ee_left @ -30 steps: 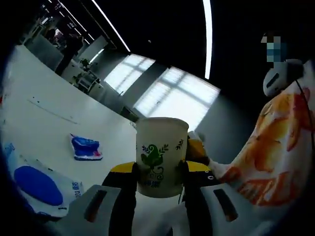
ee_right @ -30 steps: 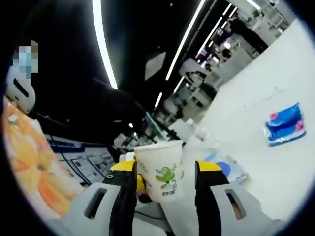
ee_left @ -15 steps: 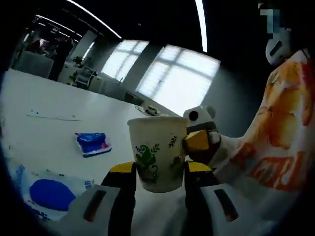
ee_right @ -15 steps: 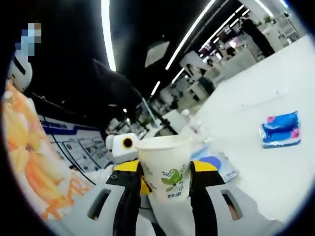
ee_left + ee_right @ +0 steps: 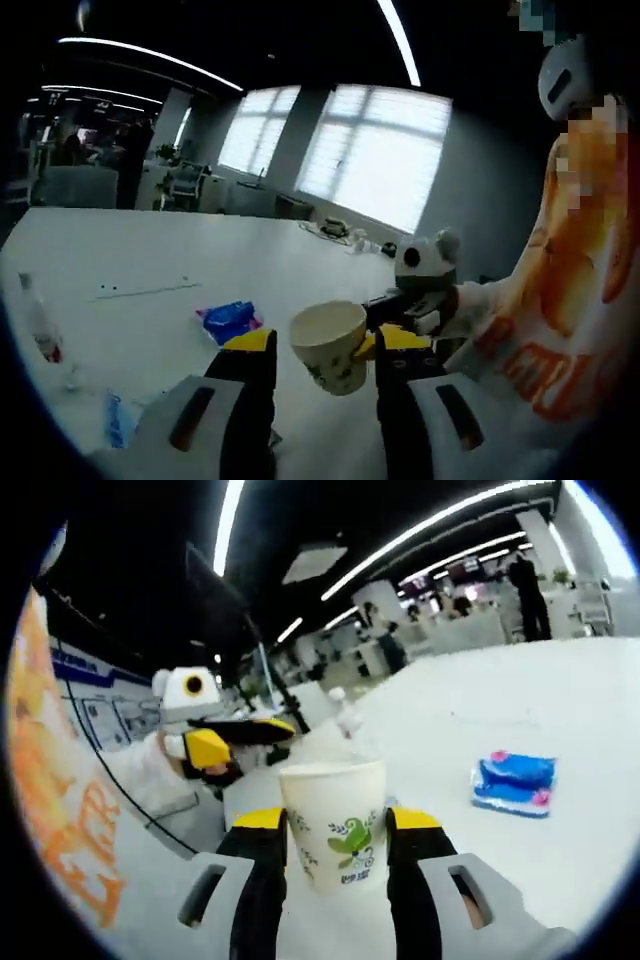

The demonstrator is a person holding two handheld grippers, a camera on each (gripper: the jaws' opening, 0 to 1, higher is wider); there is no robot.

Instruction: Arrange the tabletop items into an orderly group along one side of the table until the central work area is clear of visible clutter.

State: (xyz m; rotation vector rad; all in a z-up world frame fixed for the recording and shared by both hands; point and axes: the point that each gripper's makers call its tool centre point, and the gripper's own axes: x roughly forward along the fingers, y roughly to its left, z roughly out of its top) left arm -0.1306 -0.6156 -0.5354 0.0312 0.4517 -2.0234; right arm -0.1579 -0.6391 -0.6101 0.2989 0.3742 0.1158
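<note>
A white paper cup [image 5: 333, 823] with a green leaf print stands upright between my right gripper's [image 5: 335, 825] yellow-tipped jaws, which are shut on its sides. In the left gripper view the same cup [image 5: 330, 347] looks smaller and tilted, its mouth turned up and to the left. There the right gripper [image 5: 395, 305] reaches it from the right. My left gripper [image 5: 325, 345] is open, its jaws clear of the cup's walls. In the right gripper view the left gripper [image 5: 215, 742] hangs apart from the cup, to the upper left.
A blue packet [image 5: 512, 783] [image 5: 230, 320] lies on the white table [image 5: 560, 700] [image 5: 120, 250]. A clear plastic bottle [image 5: 40, 325] [image 5: 345, 715] stands on it too. A person in orange-patterned clothing [image 5: 560, 330] is close by on the side.
The right jaws, wider a second ago, have closed on the cup. The left jaws have come off it, and the cup now sits farther off and tilted. Both cameras swung towards the table.
</note>
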